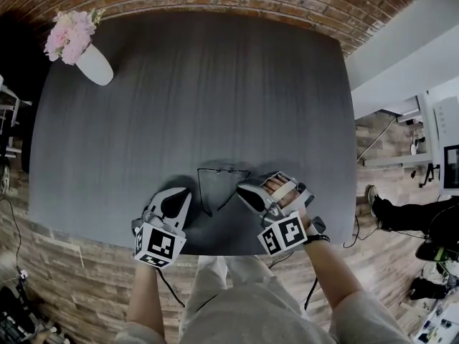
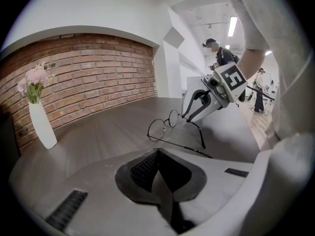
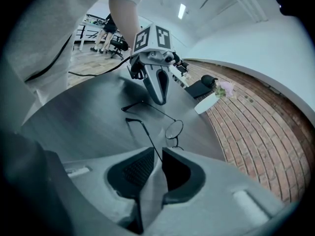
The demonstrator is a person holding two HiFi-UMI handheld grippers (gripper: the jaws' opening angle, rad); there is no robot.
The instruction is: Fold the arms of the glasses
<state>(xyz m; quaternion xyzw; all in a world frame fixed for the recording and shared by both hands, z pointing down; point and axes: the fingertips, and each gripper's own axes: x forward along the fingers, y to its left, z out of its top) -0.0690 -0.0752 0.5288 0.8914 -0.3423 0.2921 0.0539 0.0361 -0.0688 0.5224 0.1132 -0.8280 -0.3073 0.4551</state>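
Thin wire-rimmed round glasses (image 1: 224,170) lie on the grey table (image 1: 201,99) near its front edge, both arms unfolded toward me. My right gripper (image 1: 241,188) is at the glasses' right arm. In the right gripper view that arm (image 3: 142,132) runs into the narrow gap between my right gripper's (image 3: 157,151) jaws, and the pads stand slightly apart from the wire. My left gripper (image 1: 188,192) is shut and empty, just left of the other arm. The left gripper view shows its shut jaws (image 2: 157,154), the glasses (image 2: 165,124) beyond and the right gripper (image 2: 187,117) at their hinge.
A white vase with pink flowers (image 1: 93,63) stands at the table's far left corner. The table's front edge (image 1: 215,251) is right behind both grippers. A brick wall runs behind the table. A person's foot (image 1: 376,205) and cables lie on the floor to the right.
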